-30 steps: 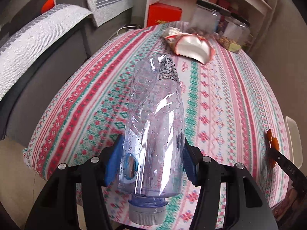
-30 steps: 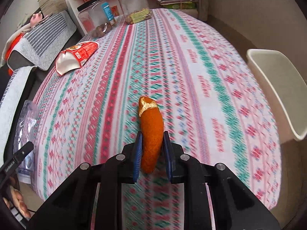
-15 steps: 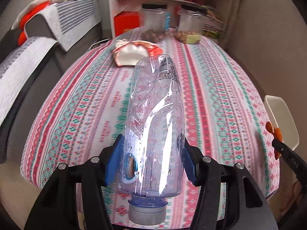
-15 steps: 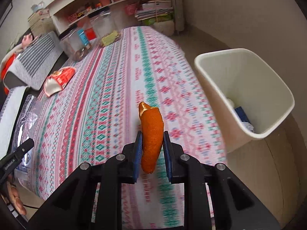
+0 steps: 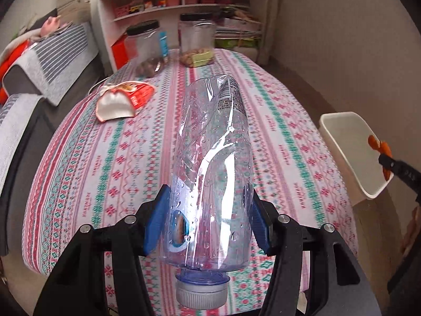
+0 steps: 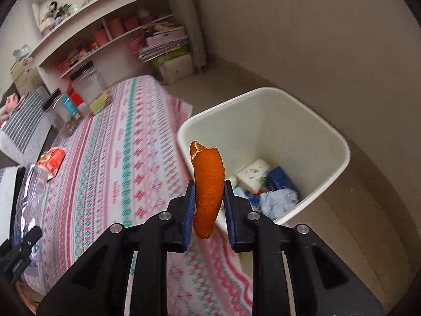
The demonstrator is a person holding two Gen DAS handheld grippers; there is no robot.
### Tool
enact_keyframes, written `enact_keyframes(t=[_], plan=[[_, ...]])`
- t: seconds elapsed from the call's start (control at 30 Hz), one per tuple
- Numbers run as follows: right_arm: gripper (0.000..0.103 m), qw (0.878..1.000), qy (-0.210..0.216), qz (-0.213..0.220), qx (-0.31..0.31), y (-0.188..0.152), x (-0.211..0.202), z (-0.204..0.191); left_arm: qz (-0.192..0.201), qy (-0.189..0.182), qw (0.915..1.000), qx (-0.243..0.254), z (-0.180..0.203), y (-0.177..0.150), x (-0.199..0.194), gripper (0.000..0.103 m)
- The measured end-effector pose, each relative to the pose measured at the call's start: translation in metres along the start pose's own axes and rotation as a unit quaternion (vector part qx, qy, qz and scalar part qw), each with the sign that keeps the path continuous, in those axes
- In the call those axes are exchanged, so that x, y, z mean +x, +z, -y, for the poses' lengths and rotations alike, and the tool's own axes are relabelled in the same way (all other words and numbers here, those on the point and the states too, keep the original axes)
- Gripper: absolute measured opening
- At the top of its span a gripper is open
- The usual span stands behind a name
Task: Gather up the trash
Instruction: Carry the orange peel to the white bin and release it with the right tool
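The right gripper (image 6: 208, 205) holds an orange peel (image 6: 208, 184) upright between its jaws, which are narrowed onto the peel's lower half. The peel hangs in the air near the rim of the white trash bin (image 6: 339, 142), roughly over its near wall; whether it is fully above the opening cannot be told from this view. The bin stands on the floor just beside the table (image 6: 110, 158), and it already holds some rubbish: a blue carton, crumpled pale paper and a white patterned packet lie at the bottom.

The left gripper (image 5: 209, 218) holds a crushed clear plastic bottle (image 5: 213, 173), cap toward the camera, with the jaws set fairly wide and pressing on both flanks of the bottle's lower body. The bottle is carried above the table's patterned cloth, well apart from the bin, which shows at the right edge of the left wrist view.

As for progress, I judge the task to be about midway. Some trash is already in the bin, two pieces are in hand but not yet dropped, and one clear piece is left on the table: an opened red and white snack bag (image 5: 123, 101) lying near the far left side. Two lidded clear jars (image 5: 196, 42) at the far end hold food and look like storage, not rubbish. The peel seems the next to go in, then the bottle, then the bag.
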State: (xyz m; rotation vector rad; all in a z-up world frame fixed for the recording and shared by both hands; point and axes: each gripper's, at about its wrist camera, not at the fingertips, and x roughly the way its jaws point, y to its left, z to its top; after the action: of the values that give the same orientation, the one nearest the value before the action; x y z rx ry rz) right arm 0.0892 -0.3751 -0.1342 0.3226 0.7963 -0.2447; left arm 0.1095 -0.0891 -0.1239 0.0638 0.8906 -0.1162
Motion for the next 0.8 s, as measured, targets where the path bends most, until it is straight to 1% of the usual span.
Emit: enact_keyframes(t=[0.13, 0.27, 0.37, 0.43, 0.47, 0.53, 0.57, 0.63, 0.67, 0.7, 0.73, 0.8], plan=[[0.020, 1.000, -0.020, 0.016, 0.011, 0.019, 0.001, 0.019, 0.005, -0.008, 0.9997, 0.024, 0.022, 0.007, -0.002, 0.056], [0.020, 0.999, -0.038, 0.022, 0.026, 0.037, 0.004, 0.038, 0.010, -0.020, 0.9987, 0.047, 0.048, 0.018, -0.002, 0.056], [0.023, 0.998, -0.052, 0.023, 0.040, 0.046, 0.005, 0.055, 0.015, -0.034, 0.9975, 0.061, 0.068, 0.028, -0.004, 0.056], [0.041, 0.996, -0.063, 0.031, 0.050, 0.051, 0.001, 0.065, 0.019, -0.043, 0.9964, 0.071, 0.082, 0.034, -0.004, 0.056], [0.044, 0.996, -0.067, 0.035, 0.053, 0.052, 0.000, 0.068, 0.023, -0.049, 0.9955, 0.078, 0.092, 0.038, -0.005, 0.056], [0.056, 0.994, -0.077, 0.041, 0.060, 0.054, -0.005, 0.076, 0.029, -0.060, 0.9939, 0.089, 0.107, 0.044, -0.006, 0.056], [0.058, 0.993, -0.083, 0.044, 0.066, 0.054, -0.007, 0.080, 0.031, -0.064, 0.9931, 0.093, 0.114, 0.047, -0.006, 0.056], [0.070, 0.991, -0.098, 0.047, 0.077, 0.054, -0.011, 0.089, 0.037, -0.075, 0.9911, 0.103, 0.133, 0.054, -0.007, 0.056], [0.072, 0.990, -0.104, 0.049, 0.081, 0.053, -0.013, 0.091, 0.038, -0.080, 0.9904, 0.106, 0.138, 0.056, -0.007, 0.056], [0.077, 0.989, -0.112, 0.050, 0.084, 0.052, -0.016, 0.095, 0.040, -0.086, 0.9892, 0.112, 0.148, 0.059, -0.008, 0.056], [0.086, 0.987, -0.126, 0.053, 0.089, 0.050, -0.019, 0.099, 0.041, -0.091, 0.9882, 0.117, 0.155, 0.061, -0.008, 0.056], [0.094, 0.983, -0.144, 0.061, 0.101, 0.047, -0.025, 0.107, 0.043, -0.101, 0.9859, 0.126, 0.169, 0.065, -0.009, 0.056]])
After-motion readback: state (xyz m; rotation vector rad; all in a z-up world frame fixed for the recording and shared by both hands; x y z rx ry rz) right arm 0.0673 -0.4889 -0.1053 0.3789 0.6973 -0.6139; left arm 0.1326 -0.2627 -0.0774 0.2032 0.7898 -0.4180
